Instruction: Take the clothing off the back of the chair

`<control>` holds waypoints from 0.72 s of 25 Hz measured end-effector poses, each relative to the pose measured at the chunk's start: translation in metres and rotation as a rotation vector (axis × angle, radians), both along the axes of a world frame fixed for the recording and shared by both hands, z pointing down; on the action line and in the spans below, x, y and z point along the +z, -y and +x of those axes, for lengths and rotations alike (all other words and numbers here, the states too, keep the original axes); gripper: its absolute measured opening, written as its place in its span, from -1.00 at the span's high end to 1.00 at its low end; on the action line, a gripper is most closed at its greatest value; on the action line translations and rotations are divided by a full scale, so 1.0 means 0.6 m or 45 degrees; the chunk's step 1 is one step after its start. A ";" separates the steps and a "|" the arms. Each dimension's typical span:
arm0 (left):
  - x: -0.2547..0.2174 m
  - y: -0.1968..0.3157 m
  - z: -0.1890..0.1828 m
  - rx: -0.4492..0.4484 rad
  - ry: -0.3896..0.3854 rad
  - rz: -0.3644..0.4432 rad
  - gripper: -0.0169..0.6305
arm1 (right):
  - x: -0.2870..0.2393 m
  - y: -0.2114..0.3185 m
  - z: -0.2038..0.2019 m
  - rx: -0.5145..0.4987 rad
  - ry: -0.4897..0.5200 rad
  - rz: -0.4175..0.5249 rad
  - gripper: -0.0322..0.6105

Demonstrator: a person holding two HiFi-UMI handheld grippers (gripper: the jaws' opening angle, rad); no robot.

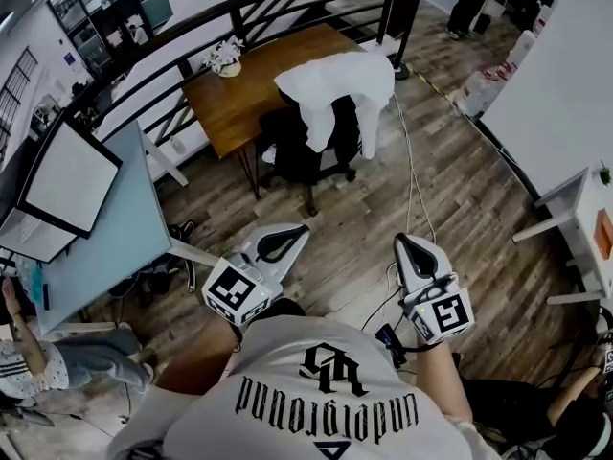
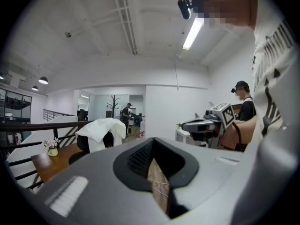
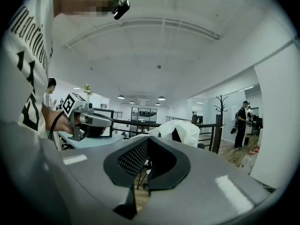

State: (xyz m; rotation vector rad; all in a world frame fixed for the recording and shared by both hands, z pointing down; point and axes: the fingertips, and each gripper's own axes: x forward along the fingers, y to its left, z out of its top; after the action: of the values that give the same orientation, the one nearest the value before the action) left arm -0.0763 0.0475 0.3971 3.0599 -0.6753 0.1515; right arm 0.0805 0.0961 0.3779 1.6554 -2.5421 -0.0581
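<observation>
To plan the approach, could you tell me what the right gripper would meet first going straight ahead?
Most likely the clothing on the chair; the right gripper points roughly at it across the floor, though depth is unclear.

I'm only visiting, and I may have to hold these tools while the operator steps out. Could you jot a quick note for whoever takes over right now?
Left gripper: shut, empty, held level in front of the body.
Right gripper: shut, empty, also level.
White clothing: draped over the back of the black chair beside the wooden desk, across the floor ahead and well clear of both grippers.
Done: nothing yet; the clothing is untouched.
Left: walk up to the chair, open a gripper, grip the clothing and lift it off the chair back.
</observation>
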 end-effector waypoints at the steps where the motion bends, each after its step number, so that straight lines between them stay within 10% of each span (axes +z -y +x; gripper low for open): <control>1: 0.000 0.002 0.009 0.016 -0.004 0.007 0.79 | 0.004 0.004 0.006 -0.002 0.002 -0.004 0.89; 18: 0.009 0.211 0.094 0.082 -0.004 0.009 0.79 | 0.017 0.191 0.077 0.046 -0.008 -0.046 0.88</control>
State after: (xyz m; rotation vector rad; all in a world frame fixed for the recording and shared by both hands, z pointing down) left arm -0.0200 -0.0793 0.4024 3.0897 -0.5782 0.1445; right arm 0.1266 -0.0183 0.3883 1.6844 -2.4927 -0.0143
